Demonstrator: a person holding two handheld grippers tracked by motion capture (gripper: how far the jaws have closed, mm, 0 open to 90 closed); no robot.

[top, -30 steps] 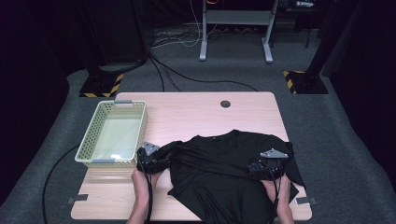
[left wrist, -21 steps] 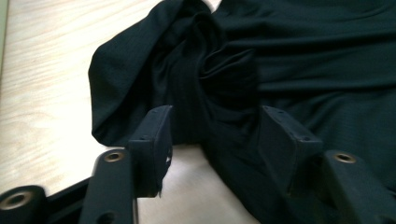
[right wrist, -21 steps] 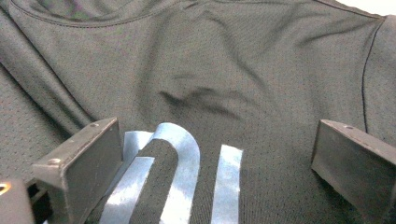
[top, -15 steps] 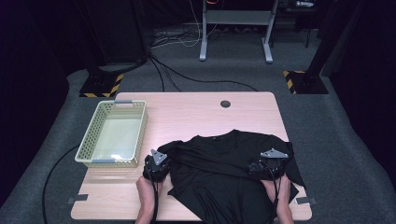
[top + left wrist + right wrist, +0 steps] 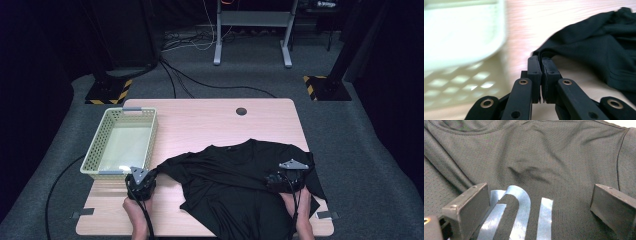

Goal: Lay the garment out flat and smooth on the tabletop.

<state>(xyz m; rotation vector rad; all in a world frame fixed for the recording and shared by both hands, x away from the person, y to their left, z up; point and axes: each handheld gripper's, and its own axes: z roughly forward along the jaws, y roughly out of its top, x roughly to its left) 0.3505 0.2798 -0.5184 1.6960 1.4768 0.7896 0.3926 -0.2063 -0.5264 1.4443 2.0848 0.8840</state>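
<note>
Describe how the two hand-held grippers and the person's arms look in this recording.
Both are black: the left hand-held gripper and the right hand-held gripper each carry a grey three-cornered plate on top and trail a black cable along a bare, sleeveless forearm. Up close, the black jaw links show brass-coloured rivets, and the pads are flat rectangular blocks.

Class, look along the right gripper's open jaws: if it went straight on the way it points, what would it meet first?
Most likely the black T-shirt: the right gripper has its jaws standing apart over the printed fabric, which lies directly ahead. How near is hard to judge.
</note>
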